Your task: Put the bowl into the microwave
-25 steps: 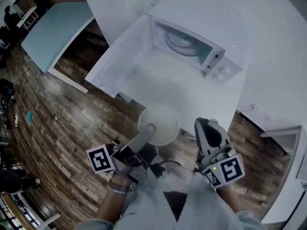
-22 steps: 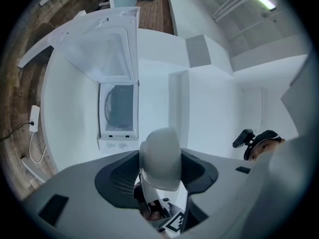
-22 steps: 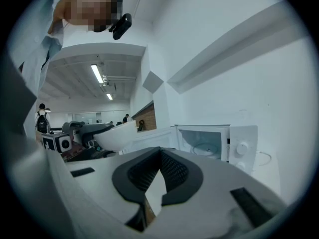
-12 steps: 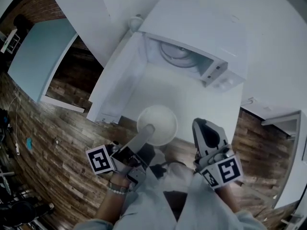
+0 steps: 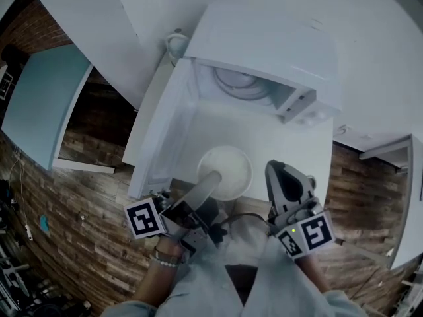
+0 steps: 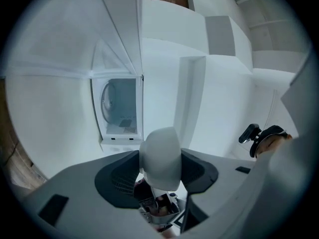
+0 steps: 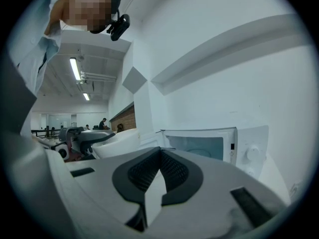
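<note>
White bowl (image 5: 226,172) clamped at its rim in left gripper (image 5: 210,177), over countertop (image 5: 291,137) front edge, facing open white microwave (image 5: 264,51), right gripper (image 5: 279,170) jaws together, empty.

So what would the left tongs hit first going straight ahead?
Probably the microwave: the left tongs, gripping the bowl, point at its open front. Whether they'd enter or clip the frame is unclear.
</note>
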The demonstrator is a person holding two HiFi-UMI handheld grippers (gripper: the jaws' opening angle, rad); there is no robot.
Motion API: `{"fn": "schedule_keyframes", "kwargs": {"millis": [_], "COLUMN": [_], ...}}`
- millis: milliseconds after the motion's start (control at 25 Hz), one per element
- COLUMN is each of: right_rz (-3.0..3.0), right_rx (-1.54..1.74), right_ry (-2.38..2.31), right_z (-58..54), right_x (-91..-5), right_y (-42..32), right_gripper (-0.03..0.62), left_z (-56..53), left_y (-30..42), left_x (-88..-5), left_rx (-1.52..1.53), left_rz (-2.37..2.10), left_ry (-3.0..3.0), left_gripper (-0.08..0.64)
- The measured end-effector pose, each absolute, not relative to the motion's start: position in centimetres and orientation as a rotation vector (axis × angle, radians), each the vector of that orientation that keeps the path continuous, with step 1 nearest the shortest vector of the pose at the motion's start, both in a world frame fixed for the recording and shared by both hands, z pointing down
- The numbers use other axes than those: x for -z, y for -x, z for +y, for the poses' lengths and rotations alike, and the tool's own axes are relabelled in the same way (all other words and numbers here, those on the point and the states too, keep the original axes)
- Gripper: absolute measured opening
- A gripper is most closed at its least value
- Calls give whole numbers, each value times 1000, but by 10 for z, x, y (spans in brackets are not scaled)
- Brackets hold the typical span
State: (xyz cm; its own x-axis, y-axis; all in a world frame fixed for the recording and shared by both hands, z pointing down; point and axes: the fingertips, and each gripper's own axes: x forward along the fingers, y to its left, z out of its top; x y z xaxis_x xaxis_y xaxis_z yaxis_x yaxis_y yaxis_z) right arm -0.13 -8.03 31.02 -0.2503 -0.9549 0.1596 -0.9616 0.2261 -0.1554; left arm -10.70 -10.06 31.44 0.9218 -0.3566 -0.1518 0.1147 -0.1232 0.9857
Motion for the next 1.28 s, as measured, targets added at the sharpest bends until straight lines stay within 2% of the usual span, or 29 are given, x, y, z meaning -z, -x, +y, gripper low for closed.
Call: {"fn": "schedule_keyframes", "kwargs": {"millis": [480,1280], "right_rz": [-2316,-2369], "right_rx": [-347,-400], "right_ry": [-1991,-1825], "right_z": [-90,-142], "right_x": [-315,-339], "right_y": [-34,-72], "right_gripper": [5,5], "left_z": [-127,-170], "left_y": [71,23], "left_x": [-319,-339], "left_rx": [363,353], "left_rz": [-134,-251], "left_ry": [-1639,-1631], "left_gripper": [209,209]}}
